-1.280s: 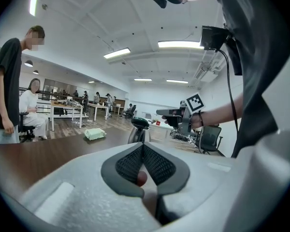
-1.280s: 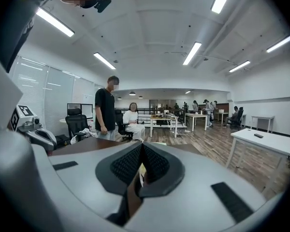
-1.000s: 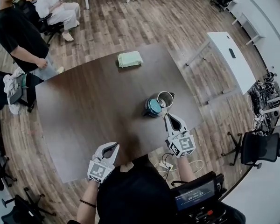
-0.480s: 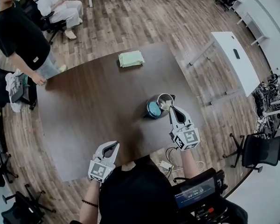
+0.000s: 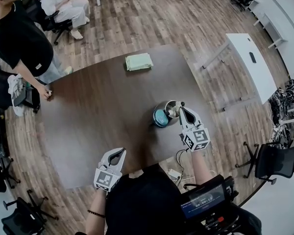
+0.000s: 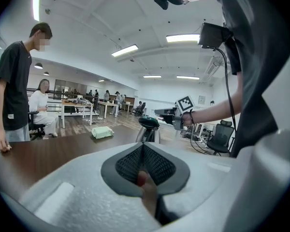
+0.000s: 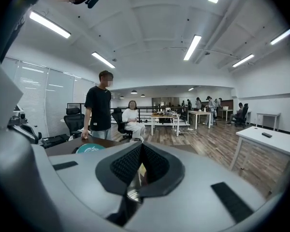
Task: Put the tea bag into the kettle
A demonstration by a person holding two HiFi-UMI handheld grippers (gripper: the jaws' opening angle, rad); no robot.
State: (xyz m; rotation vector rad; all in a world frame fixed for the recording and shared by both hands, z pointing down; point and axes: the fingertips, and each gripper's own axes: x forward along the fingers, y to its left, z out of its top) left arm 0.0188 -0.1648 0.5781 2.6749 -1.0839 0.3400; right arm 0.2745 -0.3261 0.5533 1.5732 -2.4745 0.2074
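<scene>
Kettle [image 5: 167, 110]: on the desk [image 5: 103, 106], teal lid [image 5: 161, 116] open.
Right gripper [image 5: 181, 109]: at the kettle's mouth, jaws pinching the pale tea bag [image 7: 142, 174].
Left gripper [image 5: 118, 153]: well apart from the kettle, jaws pressed together, empty.

My head view sits high above the dark counter [image 5: 98, 111] and looks steeply down, with the left gripper [image 5: 118, 153] and right gripper [image 5: 181, 109] low in frame. My left gripper view rides low at the counter's near edge. It faces across the top toward the kettle [image 6: 149, 128], which stands well off. My right gripper view sits close over the kettle, facing outward into the room. All three views share the standing person [image 7: 99, 111]. The head and left gripper views also share the green cloth [image 6: 102, 132].
</scene>
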